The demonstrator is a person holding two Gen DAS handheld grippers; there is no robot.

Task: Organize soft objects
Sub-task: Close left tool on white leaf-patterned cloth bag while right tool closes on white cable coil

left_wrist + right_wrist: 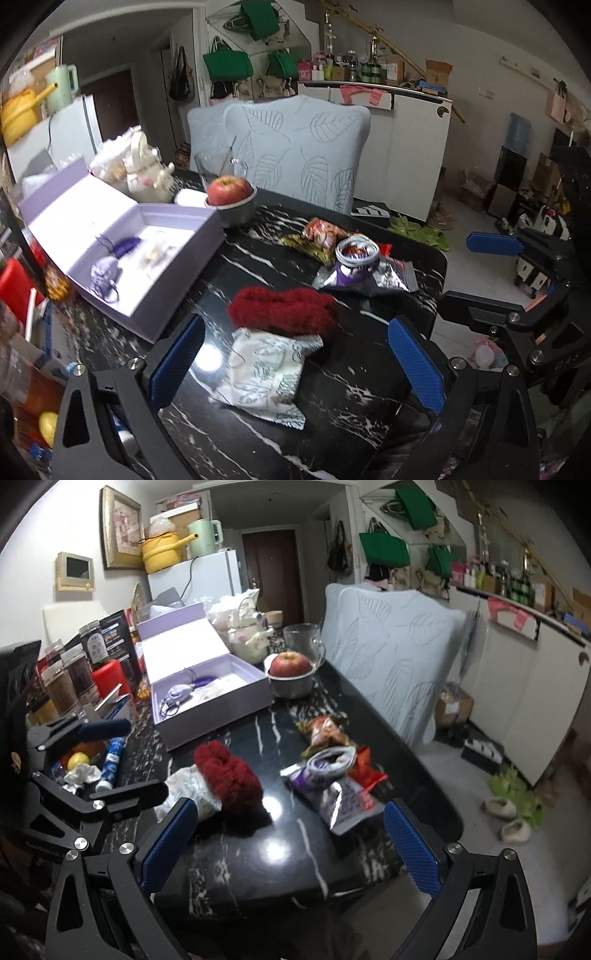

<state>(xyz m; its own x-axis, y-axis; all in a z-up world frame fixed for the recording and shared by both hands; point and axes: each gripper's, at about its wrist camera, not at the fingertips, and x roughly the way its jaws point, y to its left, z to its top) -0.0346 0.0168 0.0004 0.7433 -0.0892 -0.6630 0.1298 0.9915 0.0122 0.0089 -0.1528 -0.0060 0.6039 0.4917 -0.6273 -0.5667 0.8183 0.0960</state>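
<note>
Pouch (264, 373) between open left gripper (295, 365)

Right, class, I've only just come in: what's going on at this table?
A person holds two grippers over a black marble table, both open and holding nothing. The left gripper hovers around a white printed pouch that lies against a red knitted piece. The right gripper hangs near the table's edge, snack packets ahead of it. A lilac box stands open at the left, with small purple items inside. Nothing is gripped yet.
</note>
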